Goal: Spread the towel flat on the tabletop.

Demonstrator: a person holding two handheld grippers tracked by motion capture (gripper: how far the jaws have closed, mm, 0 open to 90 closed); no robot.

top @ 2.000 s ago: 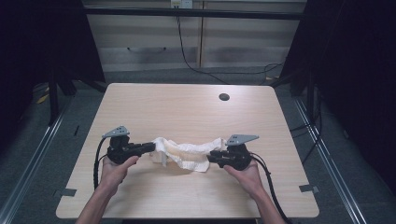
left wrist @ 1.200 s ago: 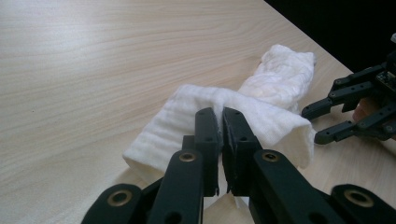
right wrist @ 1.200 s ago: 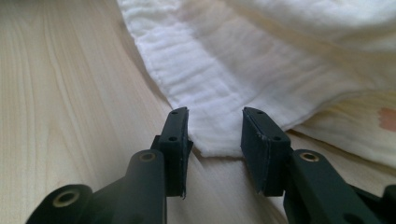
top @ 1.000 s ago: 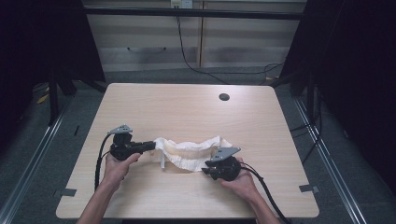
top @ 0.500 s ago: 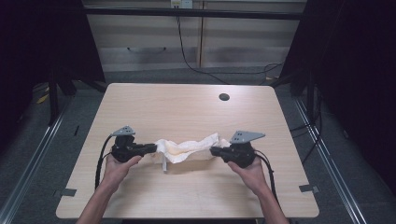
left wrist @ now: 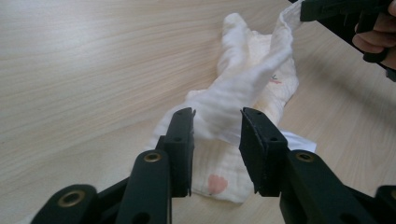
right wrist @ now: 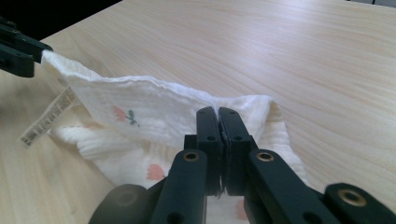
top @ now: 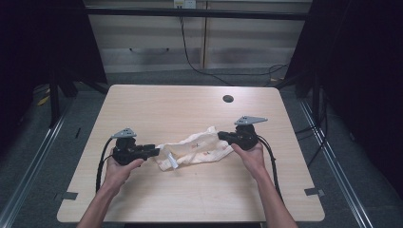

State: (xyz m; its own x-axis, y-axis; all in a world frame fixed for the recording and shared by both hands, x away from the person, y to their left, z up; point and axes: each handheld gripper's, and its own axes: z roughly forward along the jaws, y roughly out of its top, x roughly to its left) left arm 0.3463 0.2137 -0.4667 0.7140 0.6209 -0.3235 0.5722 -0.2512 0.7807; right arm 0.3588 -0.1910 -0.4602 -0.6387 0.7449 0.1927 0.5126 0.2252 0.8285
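The cloth point(top: 195, 149) is a thin white muslin thing with little flower prints, lying crumpled toward the near edge of the table point(top: 190, 199), about midway between its side edges. It looks very light and floppy, with no stiffness, so it'll sag and bunch wherever it isn't held. The right gripper point(top: 222, 136) is clamped tight on an edge fold. The left gripper point(left wrist: 217, 133) has just been opening; its jaws stand apart with a twisted strand between them, pads not pressing. Best grab is a corner or hem, not the bunched middle.
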